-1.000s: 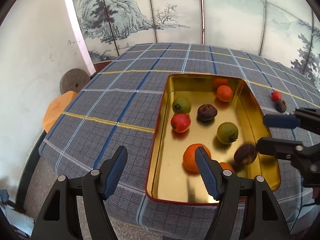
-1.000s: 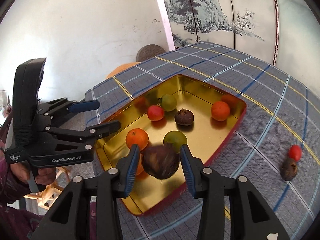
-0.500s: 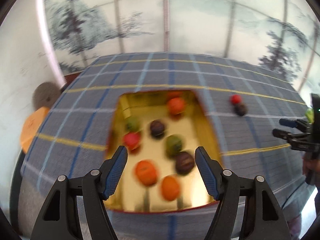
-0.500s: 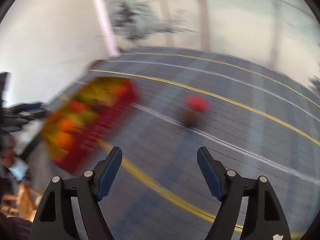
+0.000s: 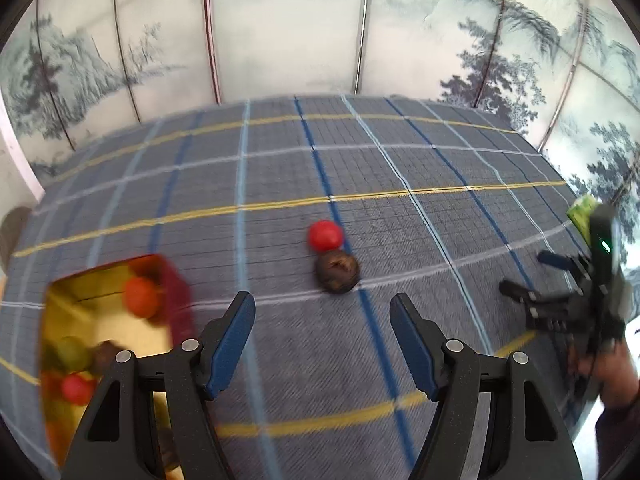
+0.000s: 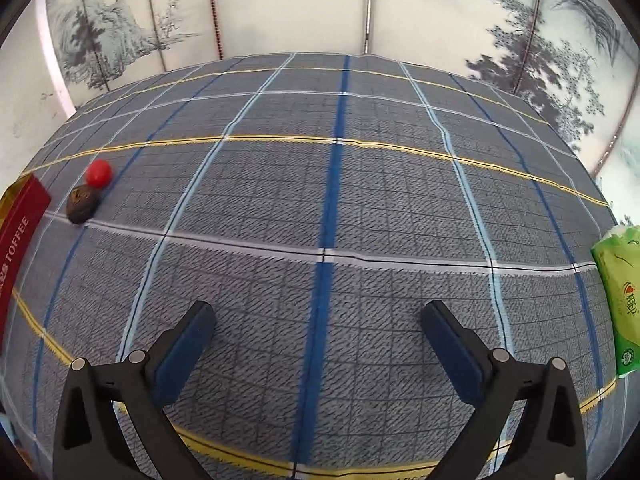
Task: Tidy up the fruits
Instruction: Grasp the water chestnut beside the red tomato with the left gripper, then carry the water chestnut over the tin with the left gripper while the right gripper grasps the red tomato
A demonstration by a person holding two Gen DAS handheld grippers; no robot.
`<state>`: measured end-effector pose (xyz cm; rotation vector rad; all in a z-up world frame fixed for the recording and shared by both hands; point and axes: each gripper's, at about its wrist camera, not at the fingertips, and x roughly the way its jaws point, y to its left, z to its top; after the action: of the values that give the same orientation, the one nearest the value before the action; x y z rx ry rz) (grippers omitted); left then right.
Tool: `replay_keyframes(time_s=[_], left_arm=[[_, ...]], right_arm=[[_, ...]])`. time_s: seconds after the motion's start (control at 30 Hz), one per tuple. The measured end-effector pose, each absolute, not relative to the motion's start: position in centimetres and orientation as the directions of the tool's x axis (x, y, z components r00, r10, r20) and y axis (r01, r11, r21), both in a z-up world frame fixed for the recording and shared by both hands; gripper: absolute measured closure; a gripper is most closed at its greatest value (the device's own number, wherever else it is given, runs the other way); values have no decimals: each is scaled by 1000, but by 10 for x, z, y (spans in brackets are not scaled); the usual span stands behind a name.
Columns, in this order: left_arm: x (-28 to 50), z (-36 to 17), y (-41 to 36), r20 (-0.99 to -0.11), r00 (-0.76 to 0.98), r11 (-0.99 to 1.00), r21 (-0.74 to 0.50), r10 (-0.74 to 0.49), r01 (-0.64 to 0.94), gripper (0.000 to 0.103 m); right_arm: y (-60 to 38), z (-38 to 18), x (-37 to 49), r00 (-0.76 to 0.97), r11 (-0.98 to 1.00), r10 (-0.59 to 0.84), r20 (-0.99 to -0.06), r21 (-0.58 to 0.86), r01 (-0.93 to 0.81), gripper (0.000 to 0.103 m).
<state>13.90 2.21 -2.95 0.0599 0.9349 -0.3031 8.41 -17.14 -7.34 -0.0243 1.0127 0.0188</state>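
The dark fruit the right gripper point(image 6: 318, 344) carried a second ago is now in the tin point(image 5: 100, 320); its jaws are opening, empty. The left gripper point(image 5: 322, 340), half open and empty, has swung from the tin toward the red fruit point(image 5: 325, 235) and brown fruit point(image 5: 337, 272), touching just ahead. Bare tablecloth point(image 6: 360, 200) surrounds them.

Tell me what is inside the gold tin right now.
The gold tin holds blurred fruits: an orange one, a green one and a red one. The left gripper covers the tin's near part, so any others are hidden.
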Motion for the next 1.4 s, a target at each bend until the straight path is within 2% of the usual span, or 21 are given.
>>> replay_keyframes(time_s=[0.47,0.6,0.67,0.7,0.73,1.4], left_arm=[[197,-95,-12,-865,475,973,-60,-162,222,36],[194,-99,-14,-823,551,980,-32,-137,196,36],[190,-100,-12,-795,591,984,-34,-134,177,42],[189,-99,-11,-789,599,984,-40,-138,174,62],[189,-99,-10,-784,607,986,-39,-132,164,64],[157,-84,4,-736,653,982,-94,-179,163,64]], right_arm=[[-165,-72,73,531,993,57,-846,-4,-114,0],[-165,-72,73,531,994,56,-846,-5,-114,0],[-165,-72,73,531,994,57,-846,-4,-113,0],[-165,-72,73,531,994,57,-846,-5,-113,0],[-166,-72,73,531,994,57,-845,-5,-113,0],[-160,-72,70,530,997,32,-847,-8,-72,0]])
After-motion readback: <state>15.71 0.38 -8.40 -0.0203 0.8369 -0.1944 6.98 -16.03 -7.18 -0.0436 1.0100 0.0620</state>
